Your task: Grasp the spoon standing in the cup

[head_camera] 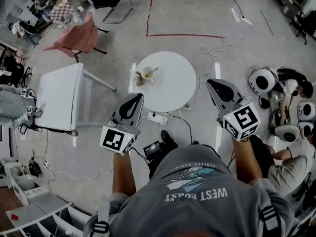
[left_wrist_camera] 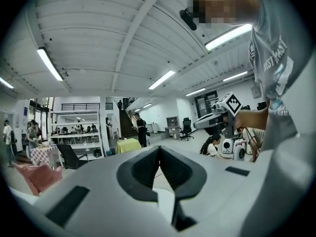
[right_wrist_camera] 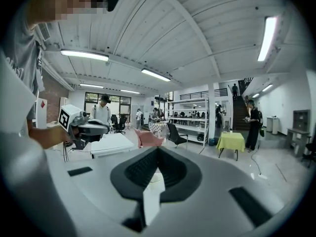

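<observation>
The cup (head_camera: pixel 146 76) stands on the left part of the round table (head_camera: pixel 173 90), close to its left edge. The spoon (head_camera: pixel 153 72) stands in it, with the handle leaning to the far right. Both grippers are held on the near side of this table and point toward it.

The left gripper (head_camera: pixel 139 97) is by the near left edge of the table, near the cup but apart from it. Its jaws are pressed together and nothing is between them. The right gripper (head_camera: pixel 211 82) is beside the right edge of the table, well apart from the cup. Its jaws also meet at the tips and hold nothing.

A power strip (head_camera: pixel 157 117) lies on the floor by the near edge of the table. A square table (head_camera: pixel 57 95) stands at the left.
</observation>
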`<state>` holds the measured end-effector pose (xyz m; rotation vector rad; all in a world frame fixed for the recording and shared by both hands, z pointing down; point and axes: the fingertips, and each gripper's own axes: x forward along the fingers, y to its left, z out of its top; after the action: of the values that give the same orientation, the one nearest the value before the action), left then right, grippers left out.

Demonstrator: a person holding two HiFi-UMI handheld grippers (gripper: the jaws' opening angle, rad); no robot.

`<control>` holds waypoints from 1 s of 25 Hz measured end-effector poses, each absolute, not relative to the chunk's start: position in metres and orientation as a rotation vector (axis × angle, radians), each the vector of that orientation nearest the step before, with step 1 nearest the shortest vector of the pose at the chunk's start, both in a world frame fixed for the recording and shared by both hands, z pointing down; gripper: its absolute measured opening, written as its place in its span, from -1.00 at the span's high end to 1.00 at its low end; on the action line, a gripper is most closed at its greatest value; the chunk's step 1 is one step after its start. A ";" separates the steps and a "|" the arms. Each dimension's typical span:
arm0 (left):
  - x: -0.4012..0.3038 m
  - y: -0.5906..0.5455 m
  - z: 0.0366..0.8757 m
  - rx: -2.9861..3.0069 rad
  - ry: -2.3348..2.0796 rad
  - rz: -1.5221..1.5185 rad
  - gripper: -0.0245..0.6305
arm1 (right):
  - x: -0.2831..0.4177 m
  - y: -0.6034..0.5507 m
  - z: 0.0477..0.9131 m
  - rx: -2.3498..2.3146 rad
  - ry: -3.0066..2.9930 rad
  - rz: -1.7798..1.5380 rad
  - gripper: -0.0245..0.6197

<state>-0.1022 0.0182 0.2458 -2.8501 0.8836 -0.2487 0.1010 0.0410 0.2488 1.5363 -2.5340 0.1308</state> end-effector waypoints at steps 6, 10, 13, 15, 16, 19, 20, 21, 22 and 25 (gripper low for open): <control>-0.122 -0.023 0.251 -2.880 0.829 -0.232 0.91 | 0.078 0.012 0.251 1.579 -2.492 0.141 0.92; -0.131 -0.040 0.262 -2.900 0.796 -0.218 0.91 | 0.068 -0.001 0.257 1.607 -2.459 0.139 0.92; -0.137 -0.049 0.267 -2.906 0.774 -0.207 0.91 | 0.062 -0.008 0.259 1.625 -2.442 0.135 0.92; -0.140 -0.056 0.269 -2.909 0.763 -0.197 0.91 | 0.057 -0.014 0.259 1.629 -2.435 0.133 0.92; -0.141 -0.058 0.270 -2.912 0.762 -0.193 0.91 | 0.054 -0.017 0.258 1.627 -2.434 0.134 0.92; -0.146 -0.067 0.269 -2.922 0.773 -0.185 0.91 | 0.047 -0.028 0.256 1.610 -2.435 0.139 0.92; -0.148 -0.070 0.268 -2.925 0.780 -0.184 0.91 | 0.045 -0.032 0.254 1.603 -2.434 0.143 0.92; -0.150 -0.073 0.267 -2.929 0.788 -0.184 0.91 | 0.044 -0.037 0.253 1.596 -2.433 0.147 0.92; -0.152 -0.076 0.266 -2.933 0.798 -0.185 0.91 | 0.043 -0.041 0.253 1.588 -2.434 0.153 0.92; -0.154 -0.082 0.265 -2.942 0.842 -0.199 0.91 | 0.042 -0.053 0.249 1.554 -2.455 0.165 0.92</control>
<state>-0.1540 -0.0817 0.2646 -2.9422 0.8423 -0.1992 0.0425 -0.0526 0.2490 1.5545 -2.4548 0.1653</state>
